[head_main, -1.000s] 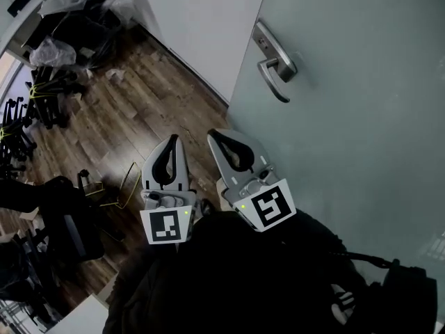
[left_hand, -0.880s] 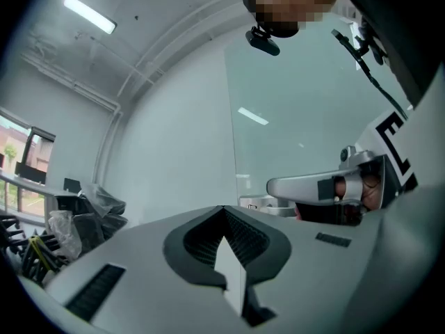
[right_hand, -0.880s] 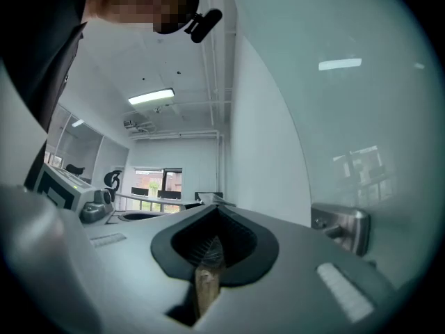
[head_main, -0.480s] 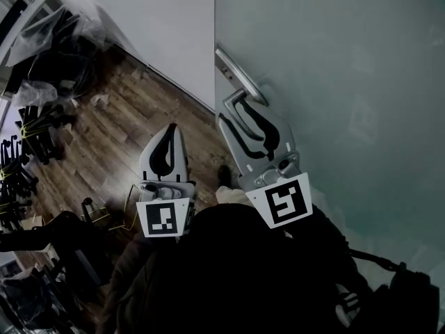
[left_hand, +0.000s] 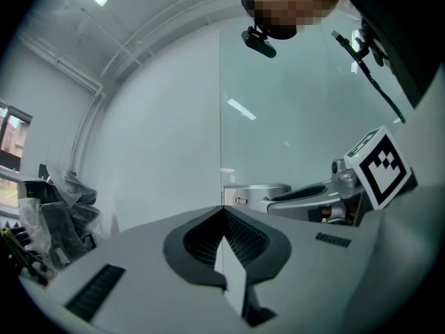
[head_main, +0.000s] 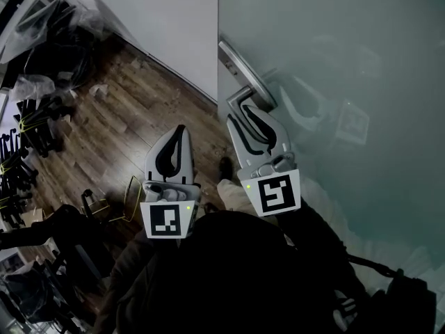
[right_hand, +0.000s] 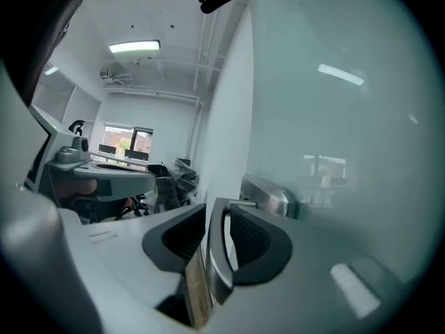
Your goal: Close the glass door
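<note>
The glass door (head_main: 348,61) is filling the right of the head view, its lever handle (right_hand: 221,256) sitting between the jaws of the right hand-held gripper (right_hand: 215,211), which have just been opening wide. Only the right gripper view is showing the gap beside the lever. The left gripper view is showing the left hand-held gripper (left_hand: 222,211) with jaws together, empty.

The glass door (head_main: 348,82) runs off the head view's top and right edges.
</note>
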The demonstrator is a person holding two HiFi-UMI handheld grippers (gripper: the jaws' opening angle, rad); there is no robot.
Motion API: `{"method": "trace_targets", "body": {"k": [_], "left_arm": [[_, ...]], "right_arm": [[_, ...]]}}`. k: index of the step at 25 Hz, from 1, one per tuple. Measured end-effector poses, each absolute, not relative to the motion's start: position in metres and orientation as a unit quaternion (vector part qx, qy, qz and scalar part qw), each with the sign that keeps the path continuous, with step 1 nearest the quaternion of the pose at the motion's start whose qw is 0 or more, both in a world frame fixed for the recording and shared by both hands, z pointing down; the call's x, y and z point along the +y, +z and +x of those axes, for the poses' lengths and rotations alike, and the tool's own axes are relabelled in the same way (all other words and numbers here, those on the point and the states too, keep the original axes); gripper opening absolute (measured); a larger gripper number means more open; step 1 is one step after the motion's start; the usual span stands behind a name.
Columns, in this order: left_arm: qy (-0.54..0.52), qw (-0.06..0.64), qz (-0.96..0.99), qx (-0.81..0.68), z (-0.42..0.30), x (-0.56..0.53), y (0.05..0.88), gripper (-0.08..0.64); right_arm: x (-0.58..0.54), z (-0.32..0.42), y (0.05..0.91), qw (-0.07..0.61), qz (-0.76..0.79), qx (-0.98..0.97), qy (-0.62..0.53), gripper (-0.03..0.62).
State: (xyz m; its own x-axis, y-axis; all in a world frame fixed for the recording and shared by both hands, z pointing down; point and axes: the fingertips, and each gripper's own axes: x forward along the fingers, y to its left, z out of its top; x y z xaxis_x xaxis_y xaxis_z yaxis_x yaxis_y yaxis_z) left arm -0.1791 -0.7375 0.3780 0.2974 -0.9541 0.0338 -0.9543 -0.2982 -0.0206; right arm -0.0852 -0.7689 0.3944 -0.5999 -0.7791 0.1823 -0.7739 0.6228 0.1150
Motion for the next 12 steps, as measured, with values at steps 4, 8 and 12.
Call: {"method": "trace_targets", "body": {"k": [4,8,12], "left_arm": [[0.02,0.0,0.801,-0.598,-0.184,-0.728,0.379,-0.003],[0.016,-0.002,0.797,-0.604,-0.188,-0.718,0.375,-0.003],[0.014,0.0,0.794,-0.608,-0.194,-0.71,0.374,-0.003]], "right_arm": [[-0.772,-0.083,0.399,0.119,0.445,-0.888,-0.011,0.087],[-0.772,-0.081,0.402,0.124,0.425,-0.897,0.002,0.071],[-0.776,-0.083,0.404,0.097,0.411,-0.905,0.048,0.064]]}}
